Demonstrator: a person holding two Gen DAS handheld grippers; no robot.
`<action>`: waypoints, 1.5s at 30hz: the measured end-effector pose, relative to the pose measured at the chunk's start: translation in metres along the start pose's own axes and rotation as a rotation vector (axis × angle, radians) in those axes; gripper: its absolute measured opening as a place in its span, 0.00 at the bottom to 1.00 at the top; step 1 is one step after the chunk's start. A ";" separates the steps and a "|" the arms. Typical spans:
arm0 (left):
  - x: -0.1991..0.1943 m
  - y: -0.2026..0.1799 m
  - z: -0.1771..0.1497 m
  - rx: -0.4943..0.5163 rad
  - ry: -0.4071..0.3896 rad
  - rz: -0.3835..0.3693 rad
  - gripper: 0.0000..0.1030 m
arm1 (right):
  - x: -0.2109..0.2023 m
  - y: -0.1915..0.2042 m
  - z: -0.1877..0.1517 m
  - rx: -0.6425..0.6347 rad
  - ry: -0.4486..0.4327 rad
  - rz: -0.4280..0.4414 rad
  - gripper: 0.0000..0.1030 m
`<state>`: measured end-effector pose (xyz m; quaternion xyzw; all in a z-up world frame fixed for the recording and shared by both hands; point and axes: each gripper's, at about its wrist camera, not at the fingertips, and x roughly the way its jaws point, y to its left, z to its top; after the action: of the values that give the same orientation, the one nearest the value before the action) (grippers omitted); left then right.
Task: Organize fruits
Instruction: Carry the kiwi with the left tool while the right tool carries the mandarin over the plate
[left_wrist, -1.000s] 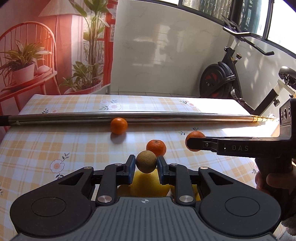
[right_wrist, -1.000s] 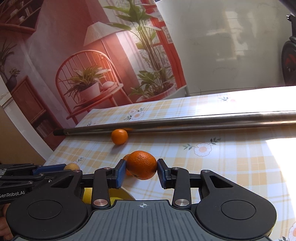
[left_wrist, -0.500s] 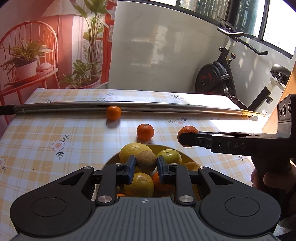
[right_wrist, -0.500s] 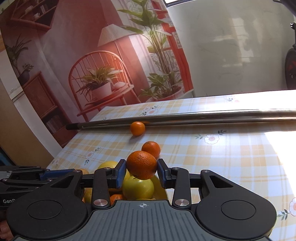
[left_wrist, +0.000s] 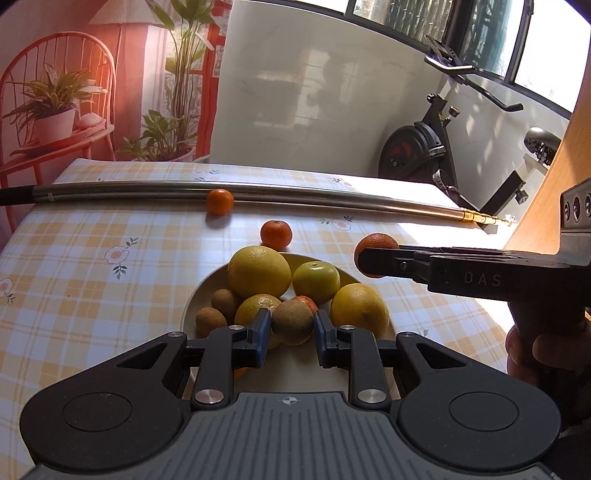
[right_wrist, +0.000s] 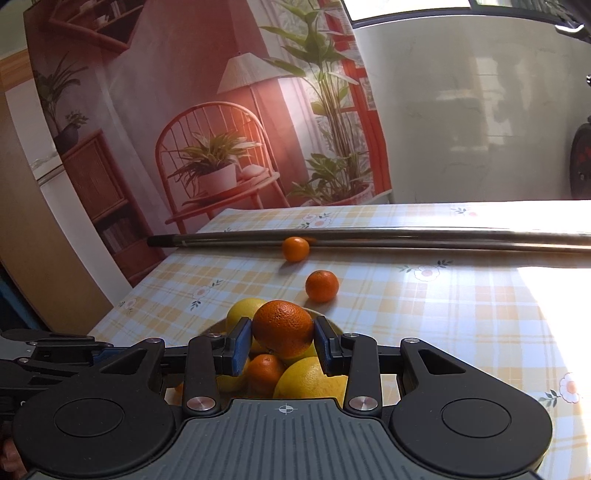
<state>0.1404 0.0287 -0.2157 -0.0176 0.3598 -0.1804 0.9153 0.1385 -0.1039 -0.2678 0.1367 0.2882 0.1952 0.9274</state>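
1. A kiwi (left_wrist: 292, 322) is clamped between the closed pads of the left gripper (left_wrist: 290, 334), which is held above the bowl (left_wrist: 195, 295), presumably so the fruit can be lowered into the pile.
2. Below and just ahead of its fingers, large yellow citrus (left_wrist: 258, 271), a green fruit (left_wrist: 316, 277) and two more kiwis (left_wrist: 218, 312) are already heaped in the bowl.
3. An orange (right_wrist: 283, 328) is gripped by the right gripper (right_wrist: 283, 345), closed on it over the bowl's right side.
4. Ahead of both grippers, two mandarins (right_wrist: 321, 285) are left on the tablecloth (right_wrist: 480, 314), the farther one beside a metal pole (right_wrist: 369, 236); these are judged still to be collected.
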 end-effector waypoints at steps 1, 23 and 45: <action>-0.002 0.000 -0.002 -0.003 0.002 0.002 0.26 | -0.002 0.001 -0.003 0.001 0.005 0.001 0.32; 0.008 0.010 -0.028 0.009 0.082 0.074 0.26 | -0.010 0.014 -0.041 -0.045 0.136 -0.002 0.33; 0.020 0.005 -0.034 0.048 0.124 0.109 0.26 | 0.004 0.005 -0.053 -0.021 0.175 0.020 0.33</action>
<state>0.1327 0.0296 -0.2550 0.0354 0.4117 -0.1395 0.8999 0.1088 -0.0909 -0.3101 0.1125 0.3645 0.2187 0.8981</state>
